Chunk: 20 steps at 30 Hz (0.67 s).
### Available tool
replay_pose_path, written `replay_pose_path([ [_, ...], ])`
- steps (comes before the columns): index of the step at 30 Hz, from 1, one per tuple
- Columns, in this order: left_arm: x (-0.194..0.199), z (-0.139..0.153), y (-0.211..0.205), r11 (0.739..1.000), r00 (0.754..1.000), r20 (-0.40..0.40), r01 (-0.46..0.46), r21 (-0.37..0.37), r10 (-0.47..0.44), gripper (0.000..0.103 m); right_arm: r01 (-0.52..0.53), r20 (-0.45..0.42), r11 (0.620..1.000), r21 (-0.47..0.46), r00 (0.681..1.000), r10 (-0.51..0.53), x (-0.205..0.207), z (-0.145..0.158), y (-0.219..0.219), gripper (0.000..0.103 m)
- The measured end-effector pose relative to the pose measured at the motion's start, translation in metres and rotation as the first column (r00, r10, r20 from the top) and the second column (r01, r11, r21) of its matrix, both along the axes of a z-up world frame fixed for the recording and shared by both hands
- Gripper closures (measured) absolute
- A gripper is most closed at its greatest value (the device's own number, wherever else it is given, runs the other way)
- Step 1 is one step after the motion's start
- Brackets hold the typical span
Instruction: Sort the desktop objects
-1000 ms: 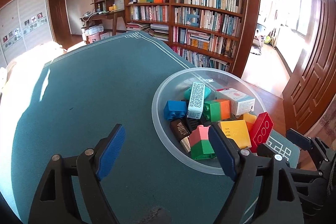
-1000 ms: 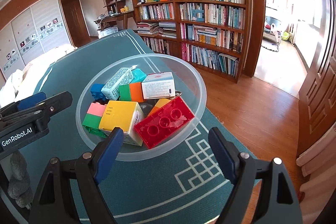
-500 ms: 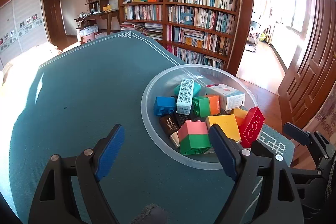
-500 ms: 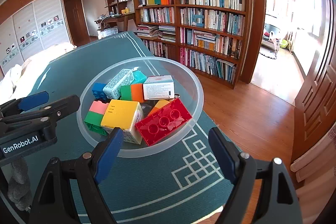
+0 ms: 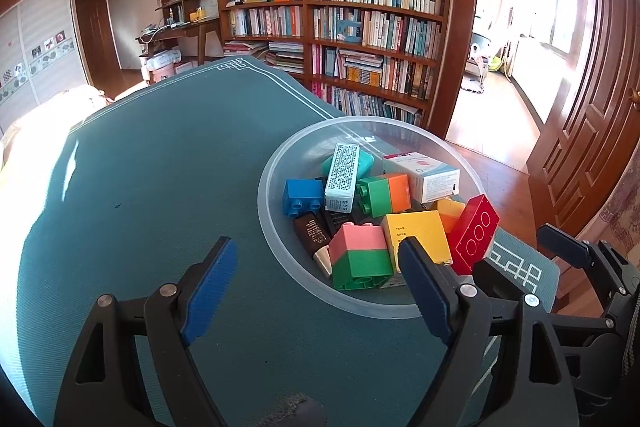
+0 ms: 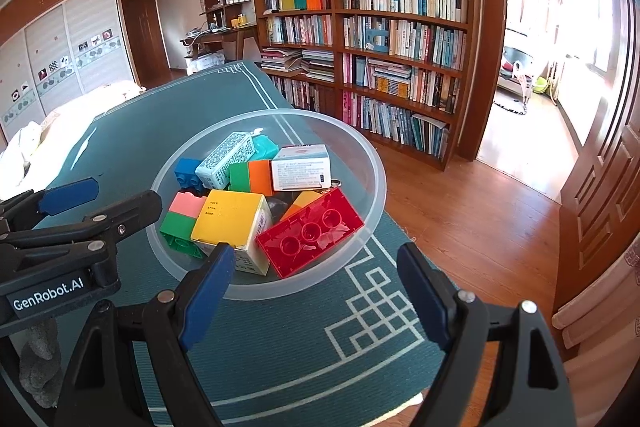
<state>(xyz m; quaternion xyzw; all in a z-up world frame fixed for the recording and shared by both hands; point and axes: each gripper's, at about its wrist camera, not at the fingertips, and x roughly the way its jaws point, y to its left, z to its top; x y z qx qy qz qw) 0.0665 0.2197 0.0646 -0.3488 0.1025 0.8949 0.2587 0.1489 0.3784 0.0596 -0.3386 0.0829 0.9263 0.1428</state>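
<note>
Here the whole matter hangs on where the clear plastic bowl [image 6: 372, 163] lies from each pair of fingers: it sits near the right-hand corner of the teal table mat [image 5: 160, 167], straight ahead of the right gripper [image 6: 316, 287] and just beyond its tips, while from the left gripper [image 5: 320, 287] it lies ahead and off to the right, its near rim close by the right finger. By my judgement the right gripper is the better placed for a first pick. Both grippers stand with their blue-padded fingers spread wide and hold nothing. The bowl is heaped: a red building brick [image 6: 310, 237] lies tilted at the near edge, its long axis running crosswise to the right gripper's reach, touching a yellow box [image 6: 228, 221]. Beside these lie a pink-and-green block [image 5: 360, 255], a green-and-orange block [image 5: 386, 193], a blue brick [image 5: 302, 197], a white carton [image 6: 302, 167] and a pale printed box [image 5: 342, 177]; a dark cosmetic tube [image 5: 314, 239] lies half buried beneath.
</note>
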Motion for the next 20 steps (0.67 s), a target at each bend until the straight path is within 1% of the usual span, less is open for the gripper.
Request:
replay_pose_path([
  [6, 0.002, 0.0003, 0.0018, 1.0, 1.0, -0.005, 0.006, -0.007, -0.006, 0.018, 0.003, 0.003, 1.0, -0.002, 1.0, -0.003, -0.001, -0.0014, 0.0013, 0.017],
  [14, 0.0011, -0.0012, 0.0025, 1.0, 1.0, 0.006, 0.018, -0.004, -0.018, 0.018, 0.005, 0.007, 1.0, -0.001, 1.0, -0.005, -0.0015, -0.004, 0.0015, 0.017],
  [20, 0.0003, -0.0018, -0.0025, 1.0, 1.0, -0.014, 0.014, -0.005, -0.014, 0.018, 0.007, 0.014, 1.0, 0.008, 1.0, -0.007, -0.0009, -0.0065, -0.0003, 0.017],
])
